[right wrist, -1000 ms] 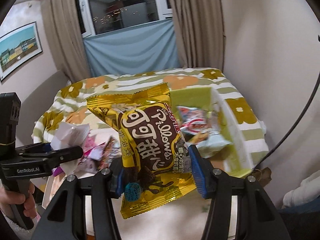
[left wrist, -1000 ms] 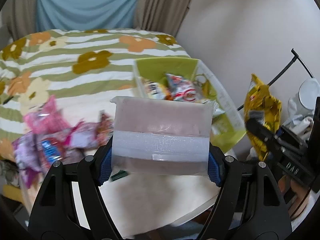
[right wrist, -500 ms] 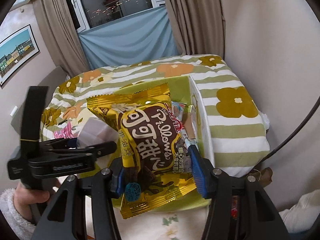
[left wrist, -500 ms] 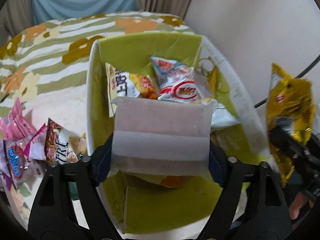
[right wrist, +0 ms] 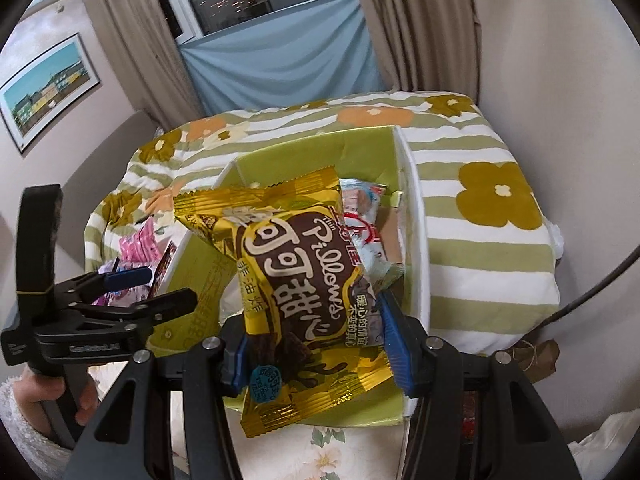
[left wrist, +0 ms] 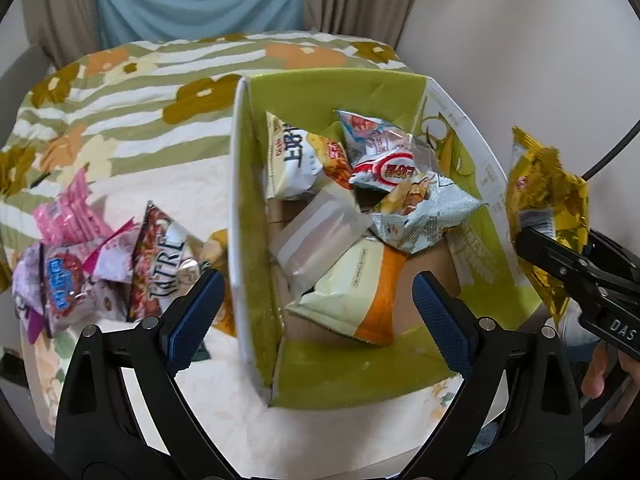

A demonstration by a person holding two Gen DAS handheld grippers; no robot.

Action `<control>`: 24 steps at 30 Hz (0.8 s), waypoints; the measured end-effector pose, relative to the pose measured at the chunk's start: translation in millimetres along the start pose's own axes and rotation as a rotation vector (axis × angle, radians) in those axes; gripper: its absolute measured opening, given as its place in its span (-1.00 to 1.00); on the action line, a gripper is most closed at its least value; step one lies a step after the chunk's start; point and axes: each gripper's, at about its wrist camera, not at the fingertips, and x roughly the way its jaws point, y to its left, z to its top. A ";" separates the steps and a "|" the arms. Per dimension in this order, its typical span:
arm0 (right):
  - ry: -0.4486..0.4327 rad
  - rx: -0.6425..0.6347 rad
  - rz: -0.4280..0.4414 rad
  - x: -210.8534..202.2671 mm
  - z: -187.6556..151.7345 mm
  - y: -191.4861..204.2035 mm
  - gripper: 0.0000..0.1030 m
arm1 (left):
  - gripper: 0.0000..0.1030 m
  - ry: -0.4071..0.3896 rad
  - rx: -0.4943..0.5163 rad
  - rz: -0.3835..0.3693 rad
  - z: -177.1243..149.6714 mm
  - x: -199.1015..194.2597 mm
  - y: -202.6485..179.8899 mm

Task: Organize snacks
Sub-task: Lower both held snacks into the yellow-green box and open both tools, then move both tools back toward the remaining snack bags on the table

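Gold foil shone in my right hand-held gripper [right wrist: 316,346]. It was clamped on the yellow snack bag [right wrist: 288,280], with a blue pad on each side of the bag's lower part. The bag stood up tall, its long way pointing up and away from me, toward the green box [right wrist: 304,148].

That box sat on the bed [right wrist: 480,216], just past my right hand-held gripper. The bag hung over the box's near end, so I think the next move only needed a small push forward and a let-go. My right hand was the nearer one for that job, since it held the bag.

My left hand-held gripper [left wrist: 316,300] was wide open and held nothing. Its two blue pads [left wrist: 192,316] stood far apart over the near part of the box [left wrist: 352,376]. Right ahead of it, inside the box, lay a pale see-through packet [left wrist: 320,236] among other snack bags [left wrist: 420,216]. It touched none of them, as far as I could tell.

More snacks [left wrist: 100,264] lay in a heap on the bed, to the left of the box and outside its white wall. I think those were waiting to go in too. My left hand was much nearer to them.
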 end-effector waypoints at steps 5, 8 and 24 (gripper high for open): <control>0.017 -0.030 0.031 12.4 4.5 6.3 -0.01 | 0.82 -0.008 -0.019 0.019 -3.1 -6.2 4.1; 0.022 -0.047 0.022 20.2 4.9 7.6 0.00 | 0.82 -0.013 -0.027 0.023 -6.6 -9.5 5.5; -0.052 -0.016 0.008 5.1 -15.4 2.7 0.97 | 0.82 0.008 -0.076 0.011 -38.0 -20.7 22.4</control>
